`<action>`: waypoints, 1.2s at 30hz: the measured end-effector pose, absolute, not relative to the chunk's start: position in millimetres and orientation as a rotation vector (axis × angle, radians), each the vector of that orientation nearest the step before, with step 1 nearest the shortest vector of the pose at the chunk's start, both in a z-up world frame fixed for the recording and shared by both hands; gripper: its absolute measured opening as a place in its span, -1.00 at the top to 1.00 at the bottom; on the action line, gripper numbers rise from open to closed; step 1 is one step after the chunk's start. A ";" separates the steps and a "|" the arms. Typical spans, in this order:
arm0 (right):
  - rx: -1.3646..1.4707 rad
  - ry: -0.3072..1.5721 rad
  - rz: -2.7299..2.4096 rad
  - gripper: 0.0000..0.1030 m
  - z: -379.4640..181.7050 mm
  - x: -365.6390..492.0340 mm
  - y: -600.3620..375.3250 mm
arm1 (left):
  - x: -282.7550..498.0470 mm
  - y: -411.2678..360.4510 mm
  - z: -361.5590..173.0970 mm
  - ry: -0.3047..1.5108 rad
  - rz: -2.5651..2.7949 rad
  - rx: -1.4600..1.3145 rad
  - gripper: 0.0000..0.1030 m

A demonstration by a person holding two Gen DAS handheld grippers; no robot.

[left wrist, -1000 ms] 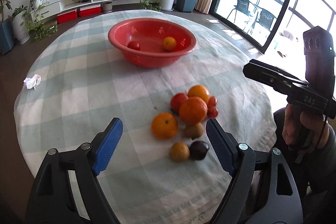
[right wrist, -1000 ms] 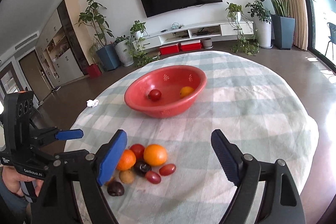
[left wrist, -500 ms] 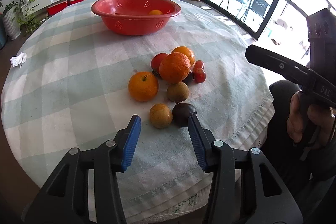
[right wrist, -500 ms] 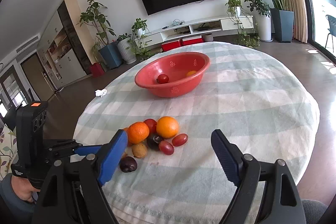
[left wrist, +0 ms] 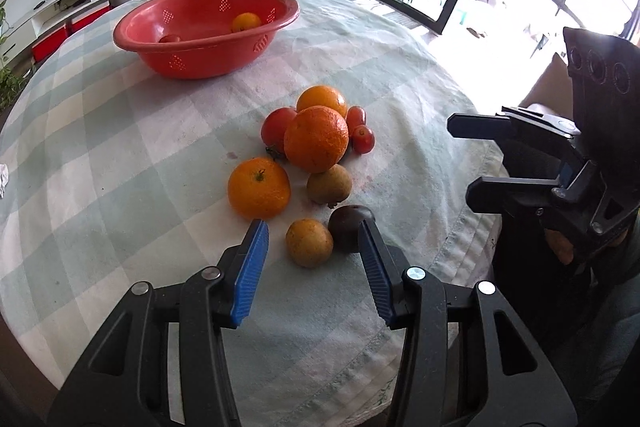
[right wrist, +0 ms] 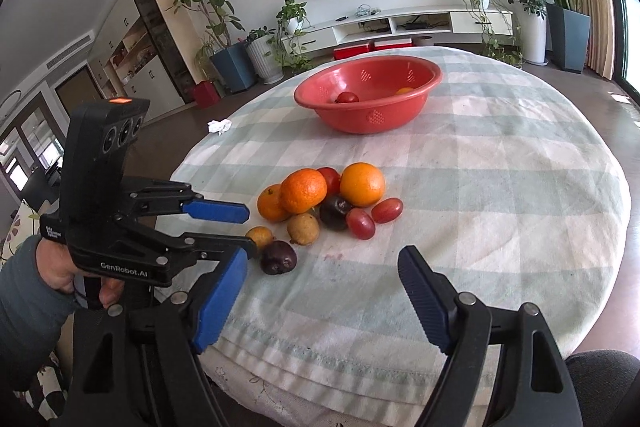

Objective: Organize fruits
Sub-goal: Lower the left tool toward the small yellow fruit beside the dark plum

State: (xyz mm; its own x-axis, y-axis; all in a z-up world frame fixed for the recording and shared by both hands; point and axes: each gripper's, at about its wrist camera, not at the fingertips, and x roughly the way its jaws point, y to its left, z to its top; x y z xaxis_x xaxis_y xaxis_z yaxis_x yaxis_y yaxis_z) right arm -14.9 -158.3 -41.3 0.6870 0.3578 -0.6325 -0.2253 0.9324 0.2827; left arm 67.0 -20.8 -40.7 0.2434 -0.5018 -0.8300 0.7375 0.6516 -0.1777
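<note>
Fruit pile nearer now — my left gripper [left wrist: 312, 233] has narrowed and dropped, pads apart around the small round tan fruit [left wrist: 309, 243]. My right gripper [right wrist: 324, 269] gapes empty, lately easing inward. "GenRobot.AI" reads on the left one; red plastic bowl [left wrist: 208, 61] at eleven o'clock.

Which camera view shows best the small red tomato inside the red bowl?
The right wrist view: the tomato rises clear above the red bowl rim. In the left wrist view, the near wall hides most of it.
</note>
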 end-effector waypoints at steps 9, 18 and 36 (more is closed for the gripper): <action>0.193 0.767 0.349 -0.53 -43.5 -15.3 -156.3 | 67.1 -24.8 -46.9 1.045 -0.939 0.360 0.13; 0.193 0.784 0.347 -0.52 -44.7 -16.2 -155.0 | 69.7 -31.7 -52.2 1.054 -0.974 0.392 0.27; 0.183 0.808 0.355 -0.51 -48.6 -18.7 -148.6 | 79.4 -26.8 -53.2 1.080 -1.019 0.335 0.35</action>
